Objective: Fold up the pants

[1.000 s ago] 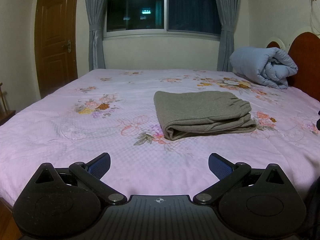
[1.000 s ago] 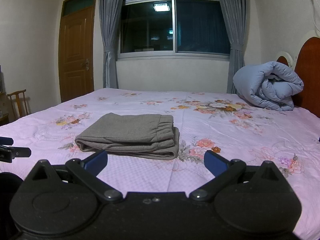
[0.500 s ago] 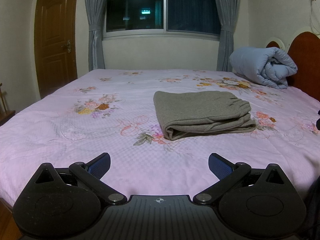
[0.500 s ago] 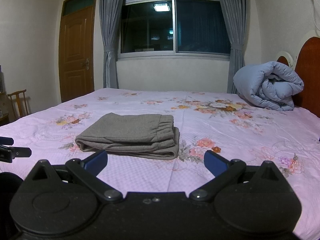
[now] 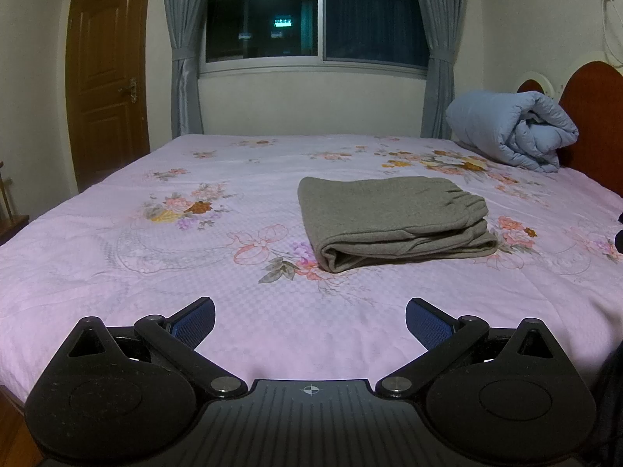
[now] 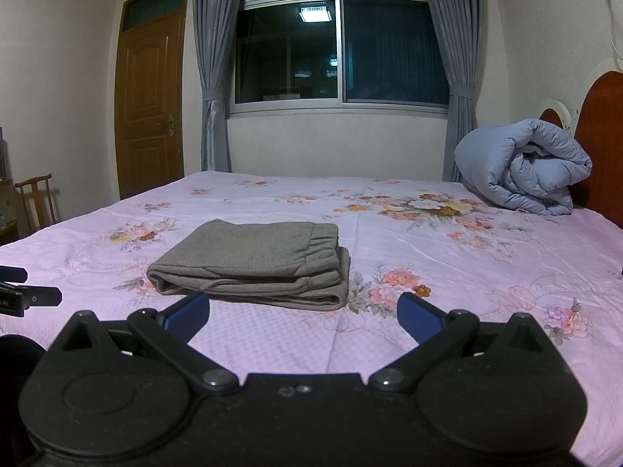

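The grey knit pants lie folded into a flat, thick rectangle on the pink floral bedspread, about midway between the foot edge and the headboard end and nearer the middle than the side edges. The bundle's long axis runs along the bed's length: its gathered elastic waistband points toward the dark red wooden headboard, and its rounded fold end points toward the foot edge. The stacked layers show as open edges along the side facing the cameras.

The left black gripper with blue pads hovers above the near side edge of the bed, its jaws spread wide, holding nothing and touching nothing; the pants sit well ahead of it and slightly to its right. The right black gripper with blue pads is likewise spread wide and empty, above the near edge, with the pants just ahead and slightly to its left, apart from its fingertips.

A rolled pale blue quilt rests at the headboard end, against the headboard, well apart from the pants.
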Demonstrator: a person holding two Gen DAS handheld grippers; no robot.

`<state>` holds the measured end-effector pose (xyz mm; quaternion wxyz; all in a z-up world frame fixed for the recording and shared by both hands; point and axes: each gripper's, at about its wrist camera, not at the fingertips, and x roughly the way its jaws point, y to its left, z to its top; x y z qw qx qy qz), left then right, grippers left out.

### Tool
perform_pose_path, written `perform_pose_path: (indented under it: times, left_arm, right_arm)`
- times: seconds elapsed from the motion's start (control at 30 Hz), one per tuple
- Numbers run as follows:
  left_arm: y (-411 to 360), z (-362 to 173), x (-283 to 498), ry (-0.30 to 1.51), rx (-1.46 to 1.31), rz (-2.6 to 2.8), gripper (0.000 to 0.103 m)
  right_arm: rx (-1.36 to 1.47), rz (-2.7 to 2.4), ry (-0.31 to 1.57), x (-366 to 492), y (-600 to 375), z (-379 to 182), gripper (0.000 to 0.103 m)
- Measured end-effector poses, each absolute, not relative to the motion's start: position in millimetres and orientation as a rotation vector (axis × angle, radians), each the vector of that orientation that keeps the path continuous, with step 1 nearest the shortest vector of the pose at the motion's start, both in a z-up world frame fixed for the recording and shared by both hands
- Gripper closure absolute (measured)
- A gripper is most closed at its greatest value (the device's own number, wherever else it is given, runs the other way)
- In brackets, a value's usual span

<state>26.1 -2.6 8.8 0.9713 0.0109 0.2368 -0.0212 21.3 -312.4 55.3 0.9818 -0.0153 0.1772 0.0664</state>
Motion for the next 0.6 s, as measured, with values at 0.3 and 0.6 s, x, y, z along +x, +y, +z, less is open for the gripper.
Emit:
perform_pose_path:
  times: [0.3,0.6]
  left_arm:
    - [-3.3,8.1,26.9,0.478,0.024,-0.045,0.000]
    - [6.8,5.8,25.7,0.447,-0.015,-0.033,0.002]
  right_arm:
    - [-0.031,0.134,0.357,21.2,-312.4,55.7,0.006]
    - [-0.031,0.134,0.356,21.4,-312.2,55.2,0.006]
